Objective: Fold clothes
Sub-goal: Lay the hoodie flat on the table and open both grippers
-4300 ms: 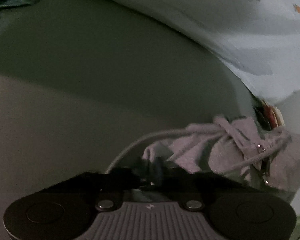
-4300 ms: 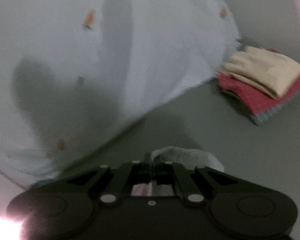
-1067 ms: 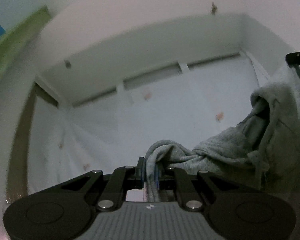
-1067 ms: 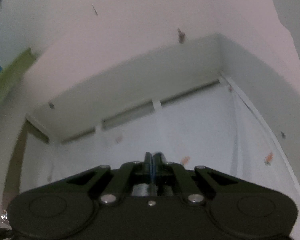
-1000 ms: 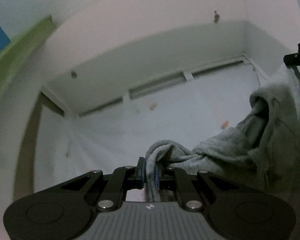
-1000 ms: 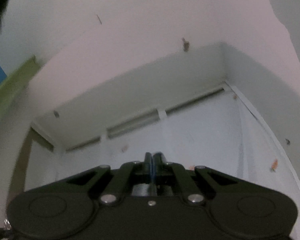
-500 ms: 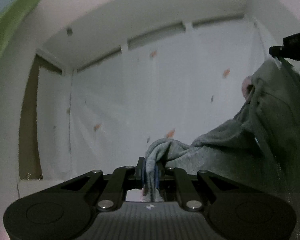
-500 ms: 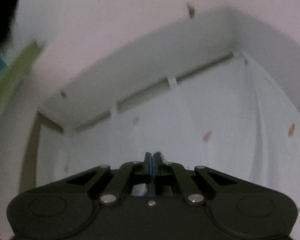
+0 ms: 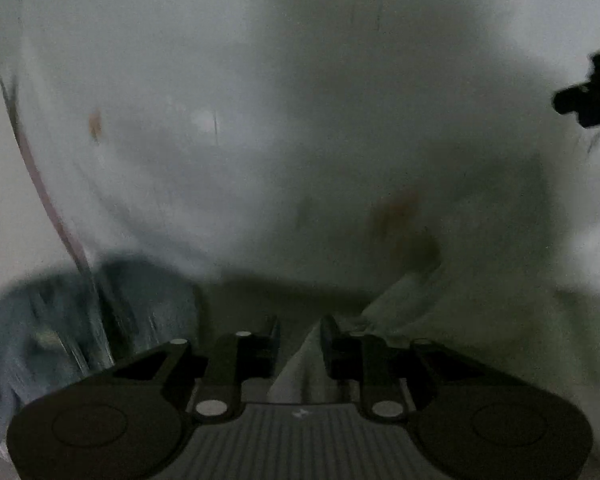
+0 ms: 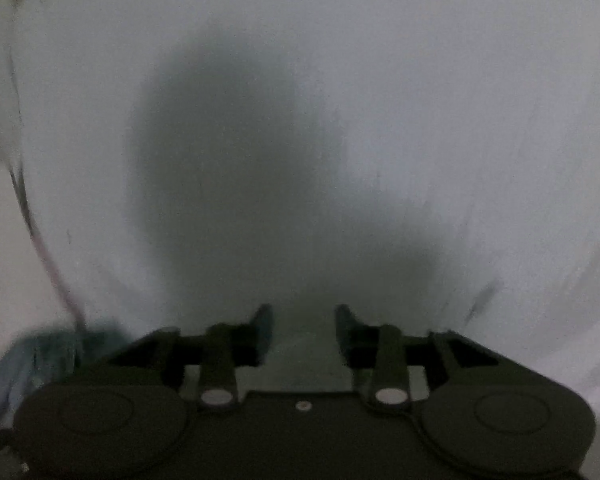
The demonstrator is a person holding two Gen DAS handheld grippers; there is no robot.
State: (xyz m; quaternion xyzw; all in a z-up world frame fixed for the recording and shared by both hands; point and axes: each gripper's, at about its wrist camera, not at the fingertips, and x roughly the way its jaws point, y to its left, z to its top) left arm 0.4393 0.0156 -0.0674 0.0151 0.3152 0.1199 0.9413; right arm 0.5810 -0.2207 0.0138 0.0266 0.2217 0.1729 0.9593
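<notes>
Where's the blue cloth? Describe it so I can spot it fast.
A white sheet fills the left wrist view. At its lower left edge, left of the left gripper, is the blue cloth: the only dark teal, crumpled patch.

A white cloth backdrop [image 9: 228,80] is seen across most of the left wrist view, heavily blurred, and small orange prints [image 9: 95,124] are scattered over it. A thin dark pole or cord [image 9: 44,196] is seen curving down its left edge. A crumpled blue-grey cloth [image 9: 52,320] is found at the lower left. In the right wrist view the same white backdrop [image 10: 460,100] is crossed by a broad dark shadow [image 10: 228,152], and the blue-grey cloth [image 10: 32,356] is glimpsed at the lower left.
</notes>
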